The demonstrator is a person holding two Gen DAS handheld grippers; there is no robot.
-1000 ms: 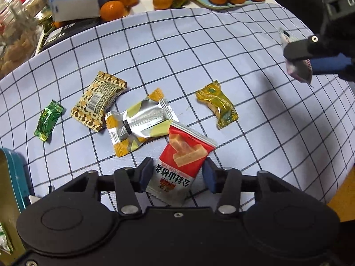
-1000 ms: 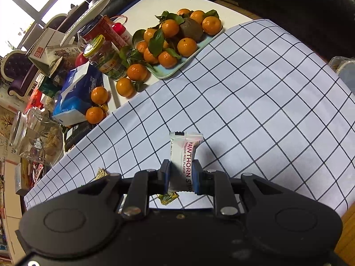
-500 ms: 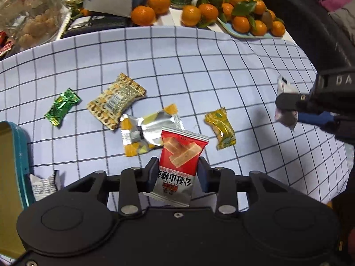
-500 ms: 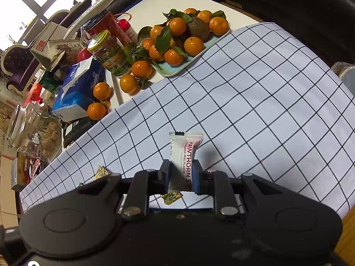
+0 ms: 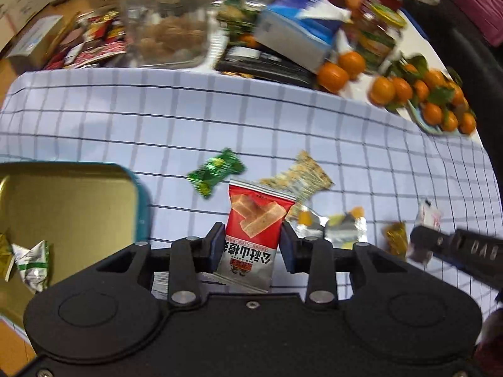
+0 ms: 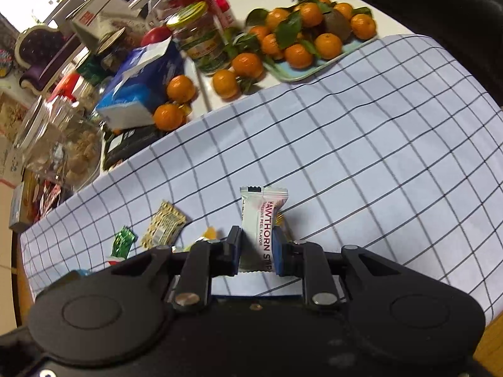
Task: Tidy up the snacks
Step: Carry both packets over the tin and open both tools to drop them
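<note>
Left gripper (image 5: 252, 246): fingers pressed onto the sides of a red snack packet (image 5: 255, 226), which stands upright between the pads, above the checked tablecloth (image 5: 220, 125).

Right gripper (image 6: 254, 251): pinching a white hawthorn strip packet (image 6: 261, 220), upright, lower part between the pads, top end sticking out. In the left wrist view the same gripper enters from the right edge, with the packet blurred at its tip.

Open tin (image 5: 63, 201) with teal rim and gold interior lies at lower left of the left wrist view, just beside the left gripper. It holds a few wrappers, one white and green (image 5: 33, 262).

Loose on the cloth: green candy (image 5: 216, 174), patterned beige packet (image 5: 301, 180), silver-and-yellow packet (image 5: 333, 226), amber candy (image 5: 396, 237).

Beyond the cloth edge: tray of mandarins (image 6: 301, 31), blue tissue box (image 6: 141, 88), glass jar (image 6: 198, 37).
</note>
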